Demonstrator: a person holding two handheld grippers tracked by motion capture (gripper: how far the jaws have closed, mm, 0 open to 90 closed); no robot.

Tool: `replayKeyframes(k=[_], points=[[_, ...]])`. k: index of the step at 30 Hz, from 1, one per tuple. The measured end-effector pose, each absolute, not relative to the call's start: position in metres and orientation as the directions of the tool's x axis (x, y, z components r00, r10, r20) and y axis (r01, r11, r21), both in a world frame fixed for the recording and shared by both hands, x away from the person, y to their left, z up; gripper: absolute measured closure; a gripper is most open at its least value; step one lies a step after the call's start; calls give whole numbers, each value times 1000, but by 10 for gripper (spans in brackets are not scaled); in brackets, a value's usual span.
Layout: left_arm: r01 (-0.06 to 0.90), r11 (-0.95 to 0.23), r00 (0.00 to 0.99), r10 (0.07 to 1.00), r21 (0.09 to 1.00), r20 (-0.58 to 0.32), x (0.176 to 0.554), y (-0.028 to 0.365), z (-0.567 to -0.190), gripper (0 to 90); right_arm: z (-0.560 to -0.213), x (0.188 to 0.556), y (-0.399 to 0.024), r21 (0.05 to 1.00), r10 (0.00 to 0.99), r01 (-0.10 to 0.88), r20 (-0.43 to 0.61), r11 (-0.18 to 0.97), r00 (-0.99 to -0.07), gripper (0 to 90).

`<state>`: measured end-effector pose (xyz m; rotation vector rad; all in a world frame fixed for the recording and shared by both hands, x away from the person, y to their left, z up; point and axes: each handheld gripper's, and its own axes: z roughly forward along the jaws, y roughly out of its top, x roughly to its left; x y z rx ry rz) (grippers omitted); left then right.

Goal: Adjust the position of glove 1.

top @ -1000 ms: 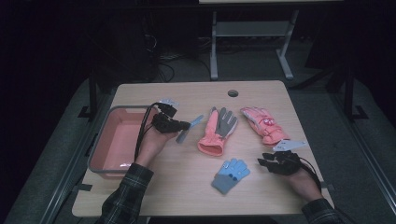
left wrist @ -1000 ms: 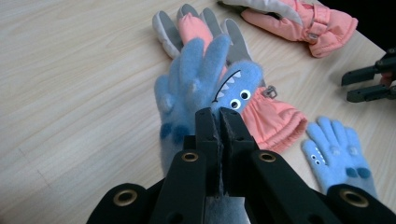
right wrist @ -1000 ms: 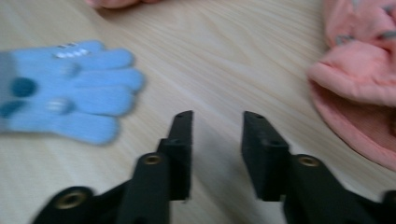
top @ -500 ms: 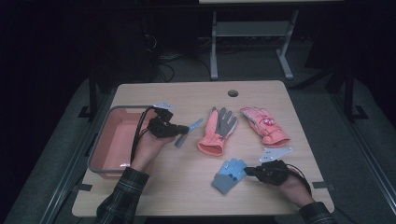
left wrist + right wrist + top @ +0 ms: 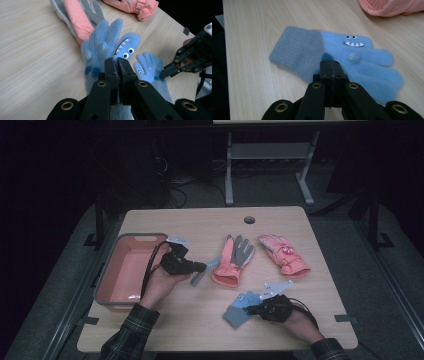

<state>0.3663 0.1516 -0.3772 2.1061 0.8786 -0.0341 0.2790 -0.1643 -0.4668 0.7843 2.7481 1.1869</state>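
My left gripper [image 5: 202, 267] hangs over the table's left half, shut on a blue monster-face glove [image 5: 206, 271]. In the left gripper view that glove [image 5: 105, 42] sticks out past the closed jaws [image 5: 117, 60]. Its twin, a second blue glove [image 5: 237, 312], lies flat near the front edge. My right gripper [image 5: 252, 309] is at that glove's right side, with its jaws closed on the near edge [image 5: 332, 61] of the glove [image 5: 342, 50]. From the left gripper view I see the right gripper [image 5: 162, 73] touching the twin glove [image 5: 147, 67].
An orange and grey glove [image 5: 232, 260] and a pink glove [image 5: 282, 254] lie side by side mid-table. A pink bin [image 5: 127, 270] sits at the left edge. A cable hole [image 5: 249, 219] is at the back. The table's front edge is close behind my right hand.
My right gripper has moved left, from the table's right side onto the lying blue glove. My left gripper has drifted slightly right and nearer with its glove.
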Motion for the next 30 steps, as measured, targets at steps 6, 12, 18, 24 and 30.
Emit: replayKeyframes(k=[6, 12, 18, 24, 30], points=[[590, -427, 770, 552, 685, -319, 358, 147, -378, 868, -467, 277, -150, 691, 454, 425, 155, 585, -877, 899], [587, -445, 783, 525, 676, -334, 349, 144, -381, 869, -467, 276, -135, 689, 464, 431, 154, 583, -873, 899], [579, -471, 797, 500, 666, -339, 339, 139, -385, 869, -467, 275, -122, 689, 459, 425, 149, 587, -876, 899], [575, -481, 805, 479, 662, -350, 331, 139, -386, 869, -467, 276, -114, 690, 448, 419, 153, 590, -881, 899], [583, -488, 802, 471, 650, -367, 326, 137, -391, 869, -467, 276, -111, 692, 448, 414, 144, 592, -882, 899]])
